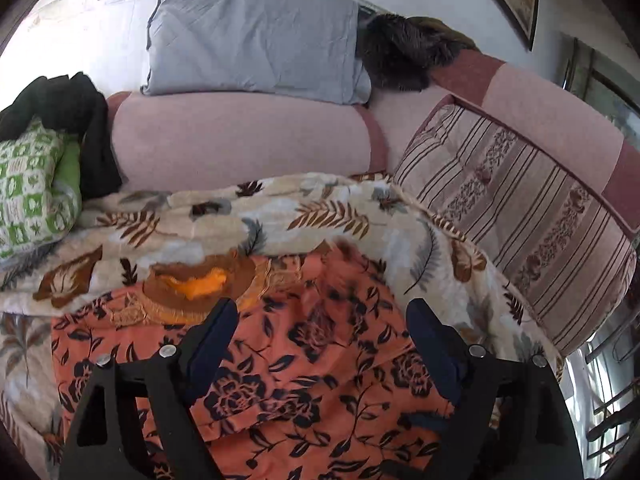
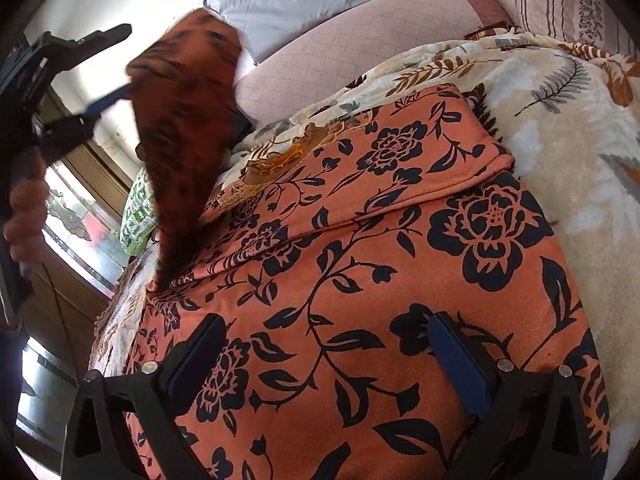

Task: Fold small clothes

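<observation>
The orange garment with black flowers (image 2: 360, 264) lies spread on a leaf-print blanket (image 2: 560, 128) that covers the seat of a pink sofa (image 1: 240, 140). Its embroidered neckline (image 1: 192, 284) sits at the far end, toward the sofa back. In the right wrist view one sleeve is folded across the body, its hem making a straight diagonal edge, while a blurred flap of the same cloth (image 2: 188, 92) stands raised in the air at the left.

The left gripper (image 2: 102, 68) is up beside that flap, held by a hand (image 2: 26, 216) at the left edge of the right wrist view. Its fingers stand wide apart; one blue pad (image 2: 108, 102) reaches to the edge of the flap, but the blur hides whether it touches. In the left wrist view the same gripper (image 1: 320, 328) hangs over the garment with only cloth below showing between the fingers.

The right gripper (image 2: 324, 344) hovers over the near part of the garment, fingers spread wide and gripping nothing.

Farther out, a grey pillow (image 1: 256, 36) leans on top of the sofa back, with a dark furry item (image 1: 400, 52) to its right. A striped cushion (image 1: 520, 200) rests at the right end of the sofa, and a green patterned cushion (image 1: 32, 184) with dark clothing (image 1: 80, 120) lies at the left.
</observation>
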{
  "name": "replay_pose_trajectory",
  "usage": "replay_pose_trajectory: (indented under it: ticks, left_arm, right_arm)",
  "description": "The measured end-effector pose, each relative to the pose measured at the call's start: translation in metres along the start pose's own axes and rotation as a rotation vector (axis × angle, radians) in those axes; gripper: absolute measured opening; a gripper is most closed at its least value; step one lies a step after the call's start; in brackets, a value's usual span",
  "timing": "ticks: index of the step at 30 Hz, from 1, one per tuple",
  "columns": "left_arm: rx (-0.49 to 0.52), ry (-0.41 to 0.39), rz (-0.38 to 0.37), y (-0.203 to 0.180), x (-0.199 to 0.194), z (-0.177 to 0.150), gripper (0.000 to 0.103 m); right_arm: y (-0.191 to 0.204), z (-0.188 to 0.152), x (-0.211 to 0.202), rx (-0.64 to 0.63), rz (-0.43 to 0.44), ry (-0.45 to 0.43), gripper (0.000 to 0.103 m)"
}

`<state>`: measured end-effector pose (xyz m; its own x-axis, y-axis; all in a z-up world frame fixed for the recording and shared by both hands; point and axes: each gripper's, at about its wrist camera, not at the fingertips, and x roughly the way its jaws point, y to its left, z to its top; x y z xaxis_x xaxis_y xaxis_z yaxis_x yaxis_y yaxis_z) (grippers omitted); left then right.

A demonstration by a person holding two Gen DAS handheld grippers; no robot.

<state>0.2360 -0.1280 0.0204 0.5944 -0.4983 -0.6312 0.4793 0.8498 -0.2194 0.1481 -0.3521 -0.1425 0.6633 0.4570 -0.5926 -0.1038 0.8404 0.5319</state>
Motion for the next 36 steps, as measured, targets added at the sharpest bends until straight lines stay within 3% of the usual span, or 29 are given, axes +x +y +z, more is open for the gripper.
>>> replay_pose_trajectory:
  ticks: [4,9,13,16,18,21,23,25,29,31,32,33,34,35,36]
  left_arm:
    - [-0.084,-0.023,0.130,0.059,-0.033,-0.037,0.087]
    - [-0.219,-0.005,0.433,0.159,-0.055,-0.087,0.087]
    - [-0.326,0.043,0.440,0.197,-0.047,-0.122,0.087]
    - [-0.337,0.061,0.406,0.204,-0.038,-0.139,0.087]
    - [-0.343,0.063,0.387,0.207,-0.036,-0.147,0.087]
    - [-0.386,0.104,0.371,0.218,-0.027,-0.156,0.087]
    - [-0.402,0.098,0.353,0.223,-0.025,-0.161,0.087]
    - [-0.396,0.089,0.341,0.224,-0.026,-0.162,0.087]
    - [-0.408,0.074,0.335,0.227,-0.027,-0.164,0.085]
    - [-0.407,0.072,0.337,0.227,-0.027,-0.165,0.084]
    - [-0.404,0.071,0.337,0.226,-0.027,-0.165,0.084]
    - [-0.402,0.069,0.335,0.226,-0.028,-0.165,0.084]
    - [-0.402,0.067,0.334,0.227,-0.029,-0.166,0.084]
    - [-0.405,0.062,0.330,0.228,-0.029,-0.166,0.084]
    - [-0.408,0.061,0.328,0.229,-0.029,-0.166,0.084]
  right_arm:
    - [-0.004,0.007,-0.016,0.070,0.039,0.000,0.102]
    - [-0.011,0.053,-0.036,0.178,0.068,-0.065,0.102]
    - [-0.028,0.112,-0.003,0.218,0.028,-0.021,0.102]
    - [-0.049,0.140,0.033,0.269,-0.118,0.080,0.100]
    - [-0.064,0.139,0.052,0.337,-0.161,0.184,0.089]
    - [-0.062,0.133,0.064,0.303,-0.240,0.255,0.062]
    - [-0.055,0.132,0.068,0.256,-0.257,0.291,0.018]
    - [-0.038,0.138,0.061,0.164,-0.290,0.259,0.010]
    - [0.022,0.155,0.028,-0.110,-0.377,0.061,0.010]
    - [0.018,0.144,0.031,-0.126,-0.394,0.034,0.012]
    - [0.004,0.134,0.050,-0.103,-0.423,0.106,0.021]
    - [-0.019,0.121,0.076,-0.056,-0.457,0.257,0.032]
    - [-0.034,0.111,0.081,-0.020,-0.442,0.281,0.043]
    - [-0.033,0.111,0.068,-0.015,-0.404,0.198,0.049]
    - [-0.031,0.115,0.059,0.005,-0.385,0.178,0.058]
